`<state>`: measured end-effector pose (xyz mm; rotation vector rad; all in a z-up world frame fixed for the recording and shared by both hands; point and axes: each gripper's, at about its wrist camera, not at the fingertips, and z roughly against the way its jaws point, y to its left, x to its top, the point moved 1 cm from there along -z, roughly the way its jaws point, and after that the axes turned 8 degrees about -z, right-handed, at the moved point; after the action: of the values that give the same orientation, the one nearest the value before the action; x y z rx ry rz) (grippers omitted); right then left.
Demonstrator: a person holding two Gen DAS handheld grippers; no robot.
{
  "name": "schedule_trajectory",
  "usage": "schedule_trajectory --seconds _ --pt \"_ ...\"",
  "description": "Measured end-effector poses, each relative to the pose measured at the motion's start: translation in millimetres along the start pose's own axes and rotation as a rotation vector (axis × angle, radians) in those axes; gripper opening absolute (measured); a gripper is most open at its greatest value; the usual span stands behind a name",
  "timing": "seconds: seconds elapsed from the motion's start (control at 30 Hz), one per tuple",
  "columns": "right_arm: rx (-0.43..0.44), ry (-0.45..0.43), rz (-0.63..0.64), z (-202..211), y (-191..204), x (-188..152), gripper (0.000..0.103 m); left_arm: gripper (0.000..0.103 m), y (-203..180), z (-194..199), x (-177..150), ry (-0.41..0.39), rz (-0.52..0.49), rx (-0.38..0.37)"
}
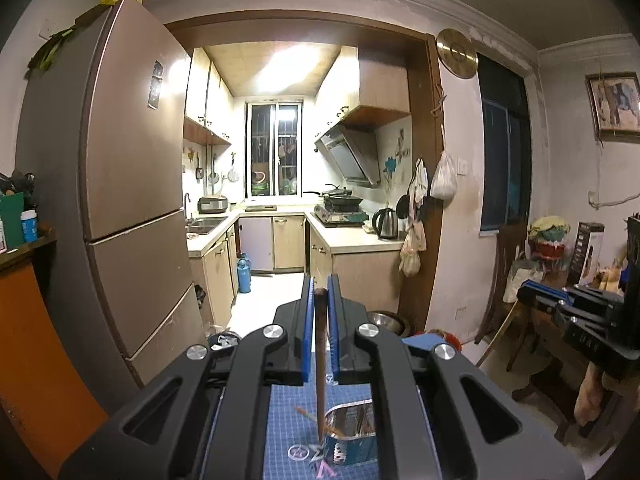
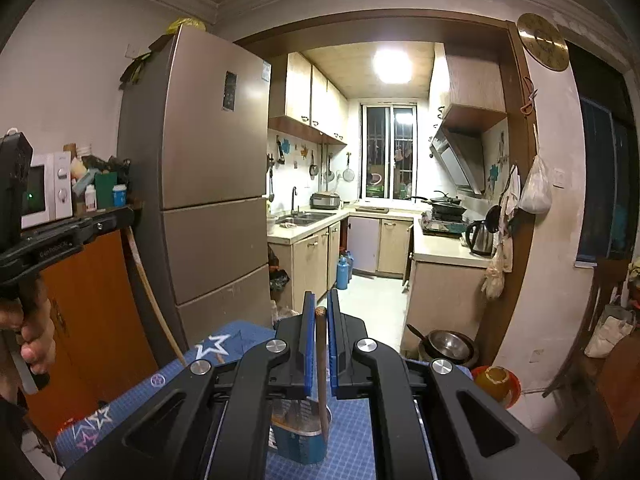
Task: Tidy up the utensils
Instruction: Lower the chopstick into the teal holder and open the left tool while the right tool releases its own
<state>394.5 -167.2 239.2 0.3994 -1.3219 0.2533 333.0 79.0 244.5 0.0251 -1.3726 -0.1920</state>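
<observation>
My left gripper [image 1: 320, 290] is shut on a brown chopstick [image 1: 320, 360] that hangs straight down between the blue pads. Its lower tip sits by the left rim of a metal utensil holder [image 1: 352, 428] on the blue checked tablecloth [image 1: 288, 420]. My right gripper [image 2: 320, 300] is shut on a second brown chopstick [image 2: 321, 360], also hanging upright. Its tip reaches the right side of the same holder [image 2: 298, 436]; I cannot tell whether it is inside. Each wrist view shows the other gripper at its edge, the right gripper [image 1: 580, 312] and the left gripper [image 2: 44, 240], the latter held by a hand [image 2: 36, 344].
A tall fridge [image 1: 132, 184] and an orange cabinet [image 1: 36, 340] stand to the left. The kitchen doorway lies straight ahead. A metal bowl [image 2: 450, 346] sits on the floor past the table edge, and a wooden chair [image 1: 508, 276] stands at the right.
</observation>
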Motion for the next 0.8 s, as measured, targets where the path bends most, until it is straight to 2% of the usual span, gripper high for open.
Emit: schedule_trajectory --seconds 0.33,0.8 --pt "0.016 0.007 -0.003 -35.6 -1.5 13.0 0.007 0.005 -4.9 -44.6 -2.4 0.020 0.021 -0.014" --pt "0.034 0.067 -0.031 -80.4 0.0 -18.3 0.007 0.005 -3.7 -77.2 -32.0 0.058 0.054 -0.044"
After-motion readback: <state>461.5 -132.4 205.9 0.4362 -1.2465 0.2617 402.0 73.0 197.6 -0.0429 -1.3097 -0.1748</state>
